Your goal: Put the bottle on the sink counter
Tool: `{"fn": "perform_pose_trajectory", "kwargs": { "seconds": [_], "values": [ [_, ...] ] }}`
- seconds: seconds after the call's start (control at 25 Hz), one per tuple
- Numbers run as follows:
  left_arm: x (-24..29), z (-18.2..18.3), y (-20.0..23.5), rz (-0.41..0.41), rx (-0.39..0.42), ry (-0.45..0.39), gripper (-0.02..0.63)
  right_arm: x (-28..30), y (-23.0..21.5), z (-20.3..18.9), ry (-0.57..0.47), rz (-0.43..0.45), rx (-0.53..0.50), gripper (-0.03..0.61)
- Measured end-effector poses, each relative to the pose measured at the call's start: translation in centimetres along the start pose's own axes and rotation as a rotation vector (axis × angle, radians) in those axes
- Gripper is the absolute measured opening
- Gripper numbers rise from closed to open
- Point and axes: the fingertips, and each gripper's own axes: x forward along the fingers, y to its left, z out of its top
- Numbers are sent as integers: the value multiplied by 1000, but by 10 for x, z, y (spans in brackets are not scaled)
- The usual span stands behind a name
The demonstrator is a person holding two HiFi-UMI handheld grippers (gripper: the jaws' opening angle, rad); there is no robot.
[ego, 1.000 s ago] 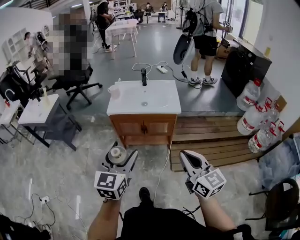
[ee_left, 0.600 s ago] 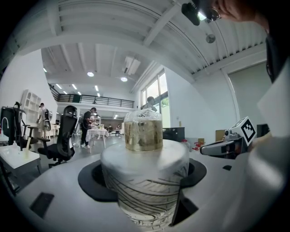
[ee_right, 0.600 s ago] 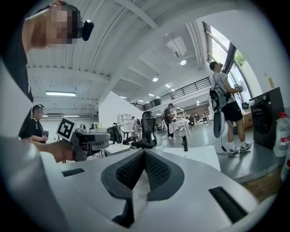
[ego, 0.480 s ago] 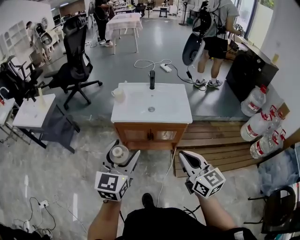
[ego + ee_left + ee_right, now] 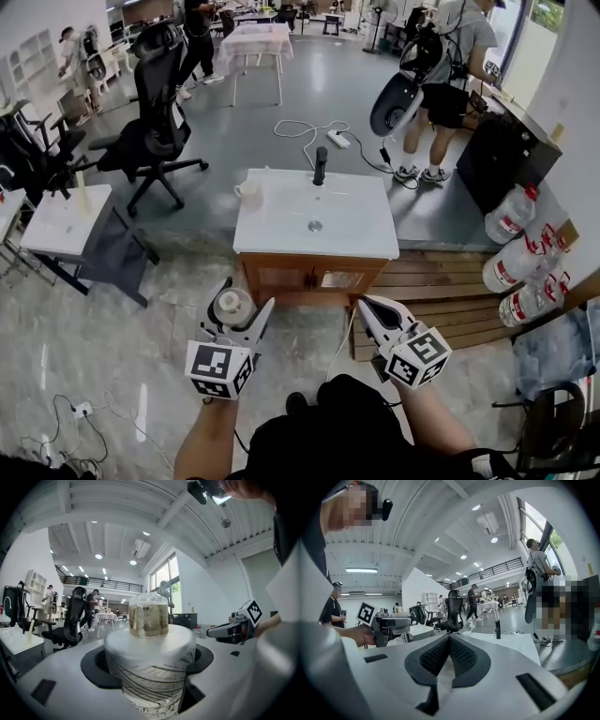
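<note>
My left gripper (image 5: 236, 312) is shut on a pale round bottle (image 5: 232, 306) with a plastic-wrapped cap; in the left gripper view the bottle (image 5: 149, 663) fills the space between the jaws, upright. My right gripper (image 5: 367, 309) is shut with nothing in it; in the right gripper view its jaws (image 5: 449, 641) meet. Both are held low over the floor, in front of the sink counter (image 5: 281, 230), a white top on a wooden cabinet with a black tap (image 5: 320, 165) and a small cup (image 5: 249, 194) at its left edge.
A black office chair (image 5: 155, 103) and a white side table (image 5: 61, 220) stand to the left. Wooden decking (image 5: 441, 291) and several water jugs (image 5: 517, 253) lie to the right. A person with a scooter (image 5: 412, 70) stands behind the sink. Cables run across the floor.
The sink counter has come nearer and shifted right in the head view as the person stepped forward. Both grippers keep their hold and their place in the view.
</note>
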Motion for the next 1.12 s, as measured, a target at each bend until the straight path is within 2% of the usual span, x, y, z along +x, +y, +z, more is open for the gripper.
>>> {"fn": "perform_pose_trajectory", "kwargs": {
  "seconds": [0.28,0.48,0.84,1.12],
  "values": [
    [12,-10,24,44,-24,11,345,31,-8,3,12,47,-8,14],
    [41,-12,44,75,-26,16,345,64,-33,2,1,78,12,14],
    [146,-5,63,42,-14,44,345,140,-116,-4,31,109,88,14],
    [231,9,75,13,-11,45,345,197,-172,13,40,164,99,14]
  ]
}}
